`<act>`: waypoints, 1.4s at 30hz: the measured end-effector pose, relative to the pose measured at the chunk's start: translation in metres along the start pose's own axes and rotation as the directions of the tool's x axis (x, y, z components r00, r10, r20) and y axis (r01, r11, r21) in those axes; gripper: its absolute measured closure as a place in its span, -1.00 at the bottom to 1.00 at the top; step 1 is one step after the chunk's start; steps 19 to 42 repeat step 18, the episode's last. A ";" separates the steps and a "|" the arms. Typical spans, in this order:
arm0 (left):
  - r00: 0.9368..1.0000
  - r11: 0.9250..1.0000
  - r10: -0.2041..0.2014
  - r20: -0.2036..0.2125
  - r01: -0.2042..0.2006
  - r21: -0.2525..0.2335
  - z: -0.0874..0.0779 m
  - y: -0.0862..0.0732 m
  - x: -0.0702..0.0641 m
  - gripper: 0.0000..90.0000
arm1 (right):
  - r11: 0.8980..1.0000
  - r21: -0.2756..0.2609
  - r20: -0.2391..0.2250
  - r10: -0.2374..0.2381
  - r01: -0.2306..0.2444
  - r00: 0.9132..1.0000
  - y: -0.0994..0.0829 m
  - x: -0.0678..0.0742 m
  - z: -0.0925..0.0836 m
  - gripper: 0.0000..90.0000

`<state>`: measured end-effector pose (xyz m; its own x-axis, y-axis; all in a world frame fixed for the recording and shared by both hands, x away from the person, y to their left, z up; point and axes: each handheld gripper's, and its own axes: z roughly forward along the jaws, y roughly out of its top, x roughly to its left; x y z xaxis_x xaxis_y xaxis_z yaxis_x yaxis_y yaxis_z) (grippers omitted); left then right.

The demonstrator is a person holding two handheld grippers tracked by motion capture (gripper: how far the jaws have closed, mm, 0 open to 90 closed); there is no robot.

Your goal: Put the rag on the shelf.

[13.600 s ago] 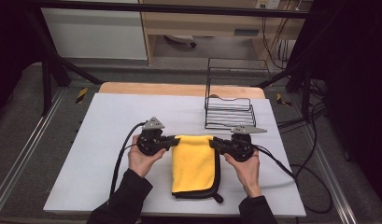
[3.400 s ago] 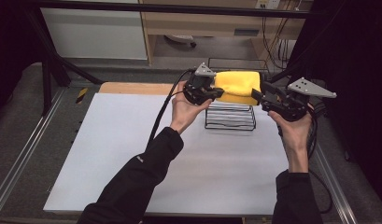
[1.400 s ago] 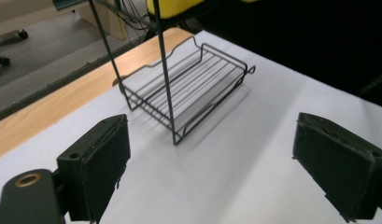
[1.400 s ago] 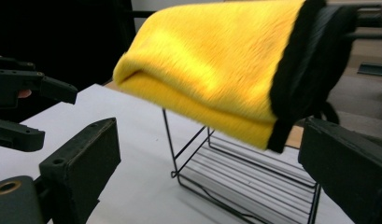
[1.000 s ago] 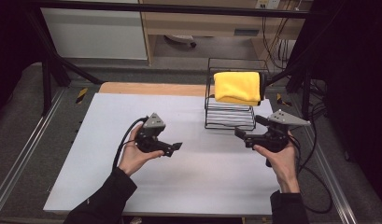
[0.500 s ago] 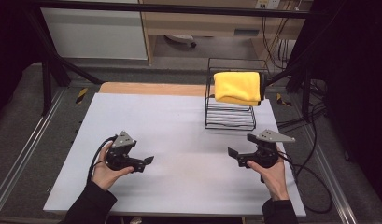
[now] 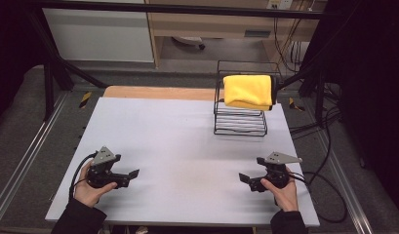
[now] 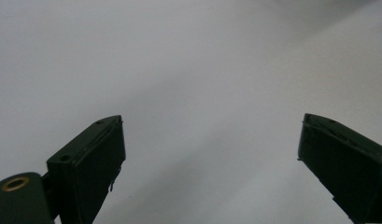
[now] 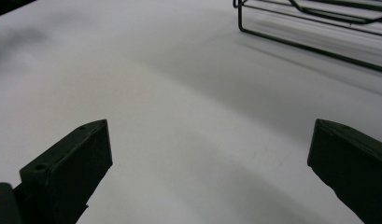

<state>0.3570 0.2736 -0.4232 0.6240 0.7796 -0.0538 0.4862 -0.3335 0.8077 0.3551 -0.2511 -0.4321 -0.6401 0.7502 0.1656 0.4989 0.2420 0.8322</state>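
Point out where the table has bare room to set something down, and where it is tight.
Bare: the wide middle of the table, between the left gripper and the right gripper, and the far-left stretch. Tight: the far-right corner, where the wire rack stands with the yellow towel on top.

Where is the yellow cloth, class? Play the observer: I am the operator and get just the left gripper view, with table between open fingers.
Observer: The yellow cloth sits folded on the upper level of the black wire rack, at the far right of the table.
Operator: Is the right gripper close to that rack?
Observer: No. The right gripper is near the table's near right edge, well apart from the rack, with its fingers open and nothing between them.
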 end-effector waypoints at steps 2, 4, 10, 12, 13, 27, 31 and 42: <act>1.000 1.000 0.011 -0.010 -0.011 0.005 -0.001 -0.004 0.002 -0.83 | 1.000 0.003 -0.004 -0.001 0.001 1.000 -0.004 -0.001 0.000 -0.99; 1.000 1.000 0.016 -0.014 -0.016 0.002 -0.002 -0.007 0.003 -0.83 | 1.000 0.005 -0.006 -0.001 0.001 1.000 -0.007 -0.002 0.000 -0.99; 1.000 1.000 0.006 -0.008 -0.006 -0.001 -0.002 -0.014 0.007 -0.84 | 1.000 0.023 -0.001 -0.004 0.004 1.000 -0.015 -0.004 -0.003 -0.99; 1.000 1.000 0.009 -0.008 -0.009 0.003 -0.002 -0.015 0.008 -0.84 | 1.000 0.024 0.002 0.006 -0.006 1.000 -0.017 -0.005 -0.004 -0.99; 1.000 1.000 0.005 -0.006 -0.005 0.003 -0.002 -0.016 0.008 -0.84 | 1.000 0.026 0.003 0.012 -0.012 1.000 -0.017 -0.004 -0.004 -0.99; 1.000 1.000 0.005 -0.006 -0.005 0.010 -0.001 -0.020 0.007 -0.84 | 1.000 0.025 0.001 0.002 -0.002 1.000 -0.017 -0.005 -0.004 -0.99; 1.000 1.000 0.005 -0.006 -0.005 0.010 -0.001 -0.020 0.007 -0.84 | 1.000 0.025 0.001 0.002 -0.002 1.000 -0.017 -0.005 -0.004 -0.99; 1.000 1.000 0.005 -0.006 -0.005 0.010 -0.001 -0.020 0.007 -0.84 | 1.000 0.025 0.001 0.002 -0.002 1.000 -0.017 -0.005 -0.004 -0.99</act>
